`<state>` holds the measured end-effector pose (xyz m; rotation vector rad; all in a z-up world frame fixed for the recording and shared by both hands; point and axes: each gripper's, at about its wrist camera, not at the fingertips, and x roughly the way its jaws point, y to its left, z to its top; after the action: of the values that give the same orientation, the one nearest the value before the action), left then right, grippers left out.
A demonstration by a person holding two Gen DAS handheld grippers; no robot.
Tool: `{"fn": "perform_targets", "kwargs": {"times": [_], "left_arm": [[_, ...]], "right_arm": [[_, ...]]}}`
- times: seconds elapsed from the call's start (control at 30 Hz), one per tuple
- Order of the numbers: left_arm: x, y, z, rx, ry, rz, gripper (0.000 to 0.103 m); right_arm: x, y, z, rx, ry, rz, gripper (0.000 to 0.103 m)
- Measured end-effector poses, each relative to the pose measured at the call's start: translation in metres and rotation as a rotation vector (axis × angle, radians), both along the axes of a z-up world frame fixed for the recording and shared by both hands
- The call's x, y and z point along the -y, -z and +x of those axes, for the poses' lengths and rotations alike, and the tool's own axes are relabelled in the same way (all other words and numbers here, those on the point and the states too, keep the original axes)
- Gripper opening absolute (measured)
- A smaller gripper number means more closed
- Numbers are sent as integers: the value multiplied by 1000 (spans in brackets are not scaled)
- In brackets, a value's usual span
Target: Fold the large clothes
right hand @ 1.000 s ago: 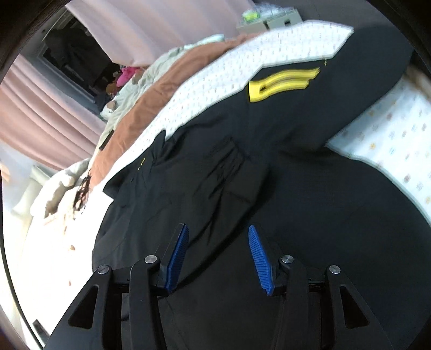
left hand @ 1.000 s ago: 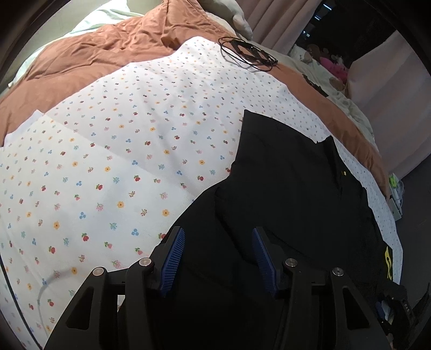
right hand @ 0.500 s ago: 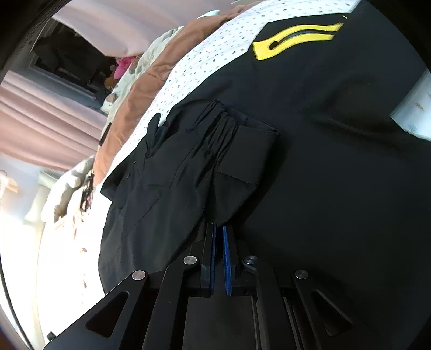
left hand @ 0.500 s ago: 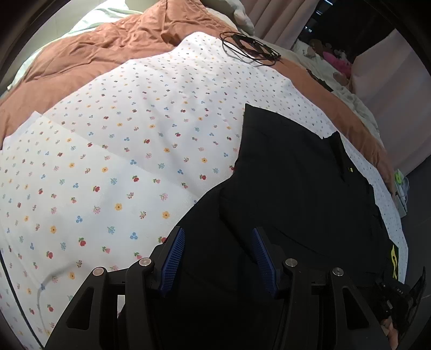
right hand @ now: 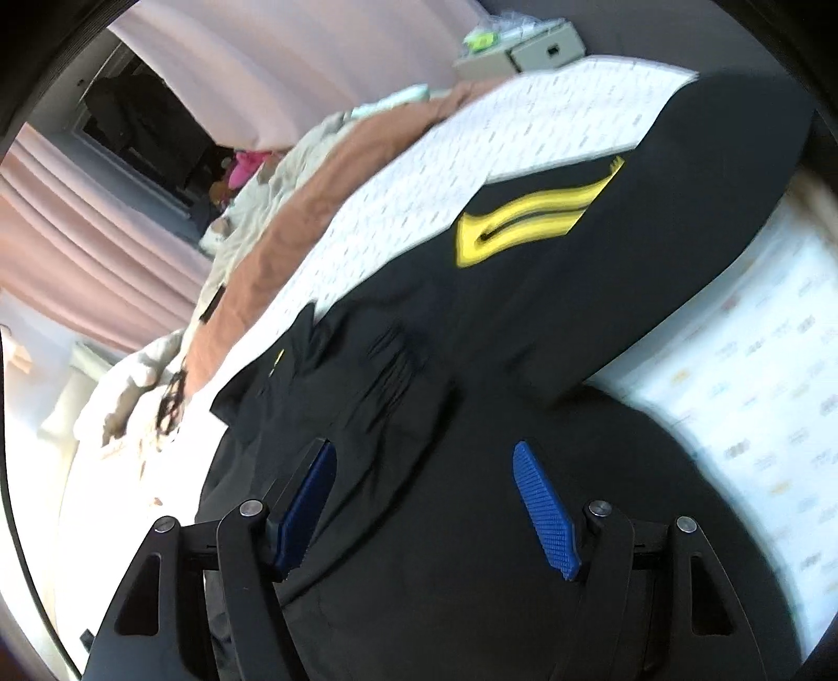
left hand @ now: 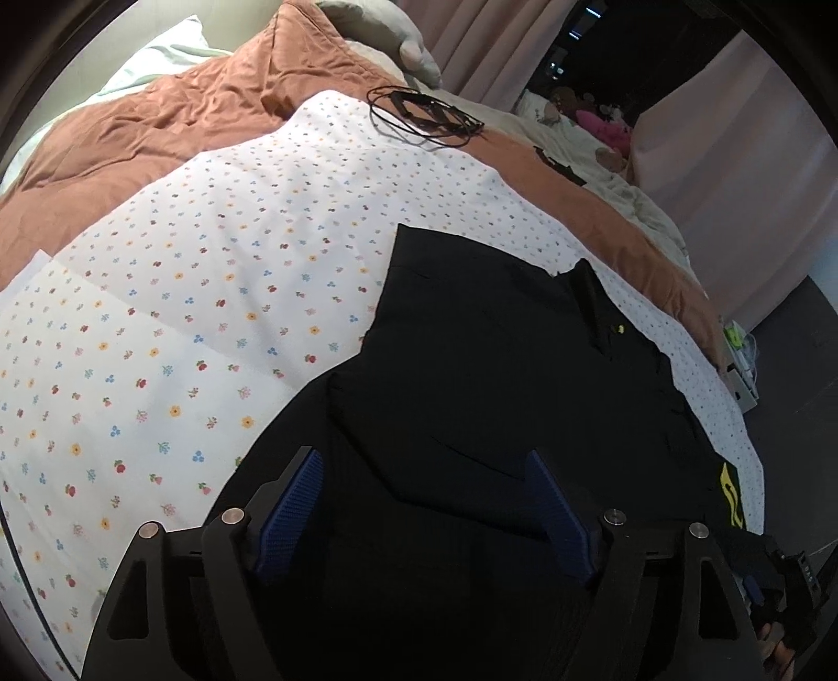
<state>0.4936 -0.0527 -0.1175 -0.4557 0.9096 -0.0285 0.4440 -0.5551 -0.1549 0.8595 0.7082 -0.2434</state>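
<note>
A black shirt (left hand: 497, 366) with a yellow emblem (left hand: 730, 495) lies spread on a white flowered sheet (left hand: 209, 293). A sleeve is folded in over its body. My left gripper (left hand: 424, 508) is open just above the shirt's near part, holding nothing. In the right wrist view the same shirt (right hand: 471, 377) shows its yellow emblem (right hand: 529, 220) and the gathered, folded-in sleeve (right hand: 393, 366). My right gripper (right hand: 424, 503) is open over the black fabric, holding nothing. The right wrist view is motion-blurred.
An orange-brown duvet (left hand: 173, 120) covers the bed beyond the sheet. A tangle of black cable (left hand: 419, 112) lies at the sheet's far edge. Pink curtains (right hand: 89, 251) and a pile of bedding stand behind. A small box (right hand: 524, 50) sits past the bed's corner.
My right gripper shut on the shirt half a second ago and has now opened and pulled back. My left gripper stayed open and shifted slightly over the shirt.
</note>
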Motion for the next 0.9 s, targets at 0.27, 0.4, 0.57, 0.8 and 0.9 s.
{"fn": "perform_targets", "kwargs": {"times": [0.27,0.4,0.57,0.8,0.9], "left_arm": [[9,-8,-3,26,24,-6,82],[12,-8,-3,29,34,7,82],[10,-5,-2,18,29,-32,82],[22,-2,1,1,68,30,82],[20,-1,3,-3,69,9,82]], "right_arm": [[57,-19,-43,13,100,-66,70],[80,-10,-47,-1,141,-62,70],[107,0,-51,-38,181,-101,70],[139,6,-32,-120,240,-217,70],[151,16,-25,-149,253,-200,70]]}}
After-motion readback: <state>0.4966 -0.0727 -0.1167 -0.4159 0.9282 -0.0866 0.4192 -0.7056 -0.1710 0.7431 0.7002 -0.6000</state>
